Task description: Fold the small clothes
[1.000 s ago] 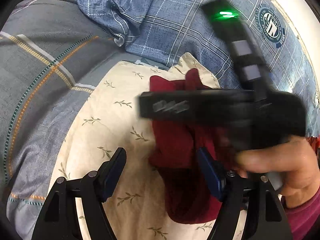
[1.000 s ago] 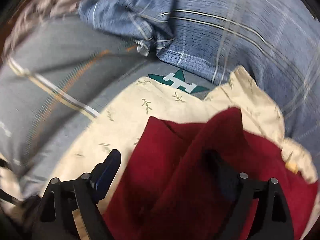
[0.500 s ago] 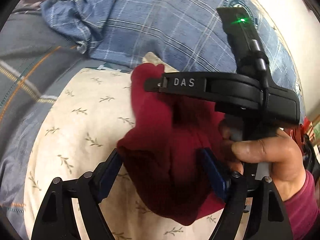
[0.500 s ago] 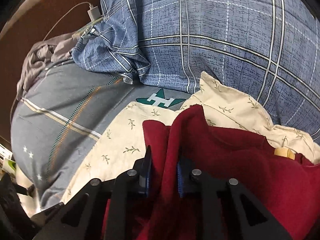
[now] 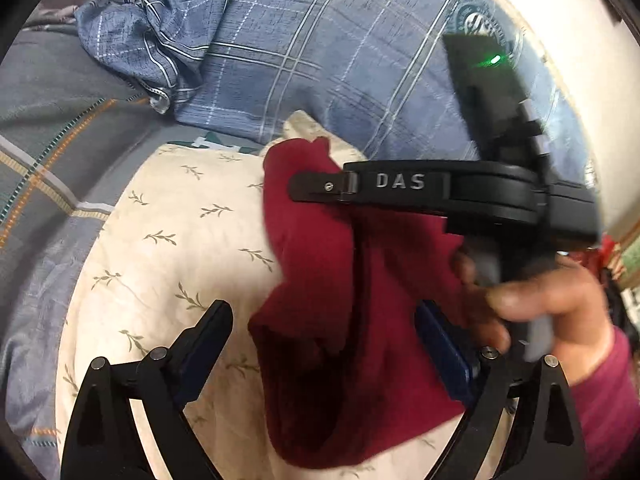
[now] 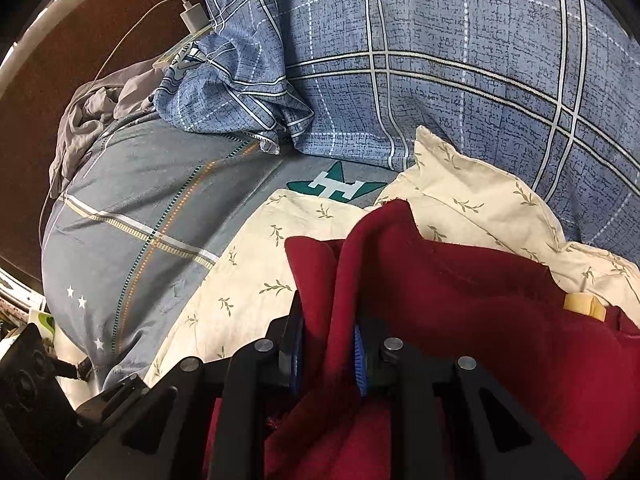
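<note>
Bedding all round: grey striped sheet [image 6: 140, 208] leftward, cream leaf-print pillow [image 5: 168, 240] centre, blue plaid quilt [image 6: 440, 60] behind. Looks soft, light, limp; best pinched at a hem or corner. Left gripper [image 5: 324, 344] spread wide, just been opening, red garment [image 5: 360, 300] loose between its jaws on the pillow. Right gripper [image 6: 326, 348] clamped on a raised fold of it.

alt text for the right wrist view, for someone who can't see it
The right tool is shut on a raised fold of a dark red garment, which lies on a cream leaf-print pillow. Behind are a grey striped cover, a blue plaid quilt and a white charger.
</note>
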Demonstrator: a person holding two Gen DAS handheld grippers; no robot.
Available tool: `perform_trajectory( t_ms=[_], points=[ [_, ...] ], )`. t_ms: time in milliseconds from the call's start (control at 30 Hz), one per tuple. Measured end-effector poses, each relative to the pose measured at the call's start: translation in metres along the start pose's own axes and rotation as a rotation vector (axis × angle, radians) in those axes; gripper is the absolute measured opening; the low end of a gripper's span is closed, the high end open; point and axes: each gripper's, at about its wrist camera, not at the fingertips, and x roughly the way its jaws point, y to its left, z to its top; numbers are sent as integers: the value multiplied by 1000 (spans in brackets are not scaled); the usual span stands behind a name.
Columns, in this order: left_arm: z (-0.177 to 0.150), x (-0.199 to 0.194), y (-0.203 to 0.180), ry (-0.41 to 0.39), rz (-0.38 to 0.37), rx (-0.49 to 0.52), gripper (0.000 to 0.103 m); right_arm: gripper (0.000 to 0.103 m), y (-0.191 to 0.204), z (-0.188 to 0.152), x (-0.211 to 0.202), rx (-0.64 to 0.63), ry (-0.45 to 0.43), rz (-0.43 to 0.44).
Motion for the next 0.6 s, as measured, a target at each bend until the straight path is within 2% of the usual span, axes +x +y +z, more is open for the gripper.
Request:
perform_trajectory(
  t_ms=[33,67,100,167,233,300,400,467,600],
  points=[
    [-1,5,0,8,21,2,91,19,0,-1,0,-1,-1,0],
    [-1,8,0,12,38,-2,84,19,1,-2,0,1,0,1],
    [-2,12,0,18,60,-7,69,19,1,-3,-1,4,1,2],
    [-4,18,-1,39,93,-7,48,19,1,-4,-2,4,-1,1],
    [-3,24,-5,38,120,-11,46,19,0,-4,-4,3,2,0],
    [-4,22,-8,32,106,-18,37,19,0,-4,-5,5,4,-4],
    [-5,20,-15,21,116,-1,33,20,1,-3,-5,16,8,-12],
    [-5,20,-18,17,118,7,31,26,2,-3,-5,17,11,-26],
    [-6,15,-19,7,114,8,28,31,6,0,-2,18,20,-53]
  ],
)
